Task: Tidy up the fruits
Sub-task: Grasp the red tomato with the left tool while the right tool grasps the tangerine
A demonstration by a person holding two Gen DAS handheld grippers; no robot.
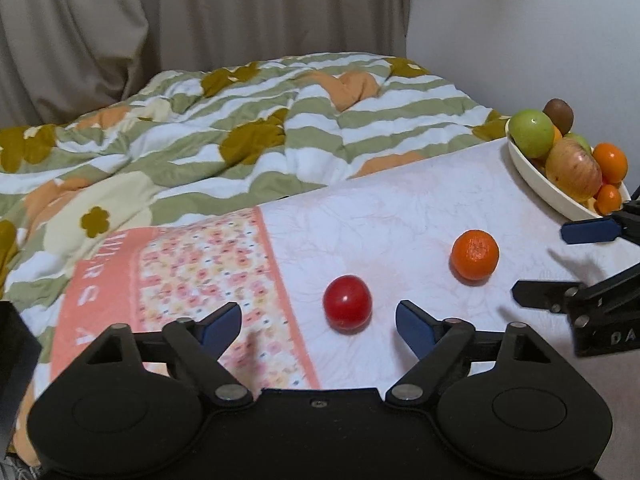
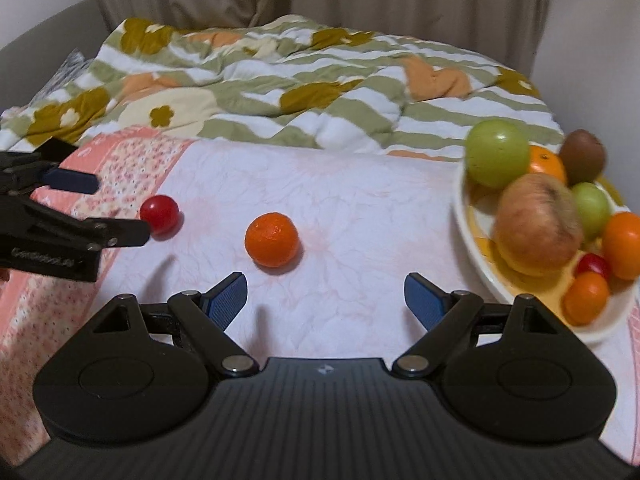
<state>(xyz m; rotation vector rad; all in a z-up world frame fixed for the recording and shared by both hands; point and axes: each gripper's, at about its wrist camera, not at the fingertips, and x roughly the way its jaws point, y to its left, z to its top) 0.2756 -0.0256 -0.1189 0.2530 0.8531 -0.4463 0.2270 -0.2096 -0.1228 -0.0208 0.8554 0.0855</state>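
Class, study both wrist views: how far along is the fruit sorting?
Done: most fruit already sits in the white bowl. In hand: nothing; the left hand-held gripper and right hand-held gripper are open. Left: the red tomato and the orange mandarin lie on the cloth outside the bowl.

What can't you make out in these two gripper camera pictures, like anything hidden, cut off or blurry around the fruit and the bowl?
- Right wrist view: the fruit in the white bowl is blurred, so kinds are uncertain.
- Left wrist view: the bowl is cut off by the right edge, and the right gripper hides its near end.
- Right wrist view: one finger of the left gripper covers part of the red fruit.
- Bowl bottom: hidden under piled fruit in both views.
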